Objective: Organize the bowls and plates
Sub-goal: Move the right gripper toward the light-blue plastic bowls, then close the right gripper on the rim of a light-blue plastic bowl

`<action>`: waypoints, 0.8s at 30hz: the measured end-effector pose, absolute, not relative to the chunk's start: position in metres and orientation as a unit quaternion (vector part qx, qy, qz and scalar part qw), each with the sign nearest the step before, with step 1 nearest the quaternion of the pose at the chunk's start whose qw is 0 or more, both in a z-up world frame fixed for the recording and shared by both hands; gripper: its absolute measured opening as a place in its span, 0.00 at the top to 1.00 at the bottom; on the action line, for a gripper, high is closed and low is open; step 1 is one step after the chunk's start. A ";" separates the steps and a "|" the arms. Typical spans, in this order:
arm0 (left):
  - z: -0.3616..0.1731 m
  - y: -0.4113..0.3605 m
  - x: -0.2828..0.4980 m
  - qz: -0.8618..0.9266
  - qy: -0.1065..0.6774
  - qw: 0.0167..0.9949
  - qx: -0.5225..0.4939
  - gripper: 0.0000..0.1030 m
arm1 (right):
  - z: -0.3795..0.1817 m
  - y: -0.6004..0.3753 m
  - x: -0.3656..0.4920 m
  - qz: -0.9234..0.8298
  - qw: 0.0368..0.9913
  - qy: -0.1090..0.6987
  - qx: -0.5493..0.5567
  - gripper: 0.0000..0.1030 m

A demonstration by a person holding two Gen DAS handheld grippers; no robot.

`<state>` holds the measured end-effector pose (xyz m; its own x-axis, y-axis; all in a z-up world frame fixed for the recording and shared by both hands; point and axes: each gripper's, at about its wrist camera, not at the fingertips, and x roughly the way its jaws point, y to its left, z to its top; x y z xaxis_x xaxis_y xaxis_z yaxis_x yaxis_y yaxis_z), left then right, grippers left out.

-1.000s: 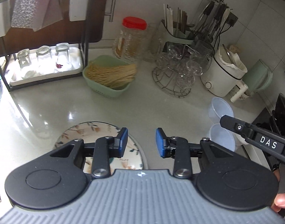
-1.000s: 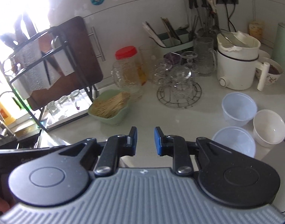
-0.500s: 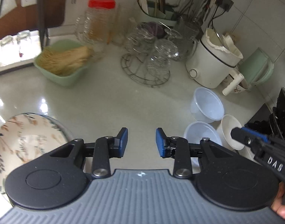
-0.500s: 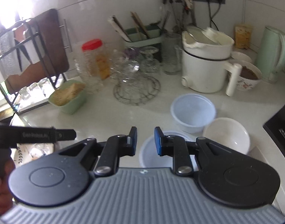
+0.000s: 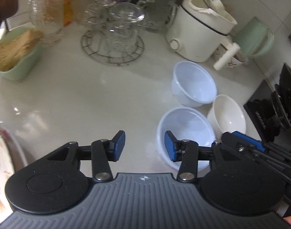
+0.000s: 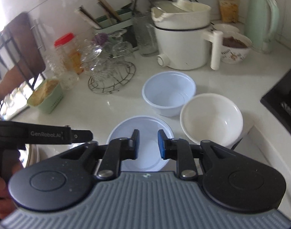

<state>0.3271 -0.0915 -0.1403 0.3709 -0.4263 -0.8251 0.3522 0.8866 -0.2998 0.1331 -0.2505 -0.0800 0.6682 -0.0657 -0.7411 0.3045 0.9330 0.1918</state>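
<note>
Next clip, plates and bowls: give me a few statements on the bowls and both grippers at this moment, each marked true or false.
1. Three empty bowls sit together on the white countertop: true.
2. The right gripper hangs over the nearer translucent plastic bowl: true.
3. The cream ceramic bowl is stacked inside the farther translucent plastic bowl: false; it stands beside it.
4. The left gripper is shut on a bowl rim: false; its jaws are open and hold nothing.
5. The green plastic tub holds glasses: false; it holds tan sticks.
</note>
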 end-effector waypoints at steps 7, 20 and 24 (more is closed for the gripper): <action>-0.146 -0.104 0.336 -0.257 0.520 0.813 -0.058 0.40 | -0.089 -0.263 0.127 -0.104 0.903 0.381 0.171 0.50; -0.163 -0.124 0.342 -0.248 0.538 0.805 -0.027 0.41 | -0.122 -0.270 0.133 -0.121 0.885 0.406 0.191 0.51; -0.165 -0.124 0.345 -0.242 0.543 0.804 -0.033 0.42 | -0.128 -0.274 0.133 -0.123 0.881 0.409 0.205 0.51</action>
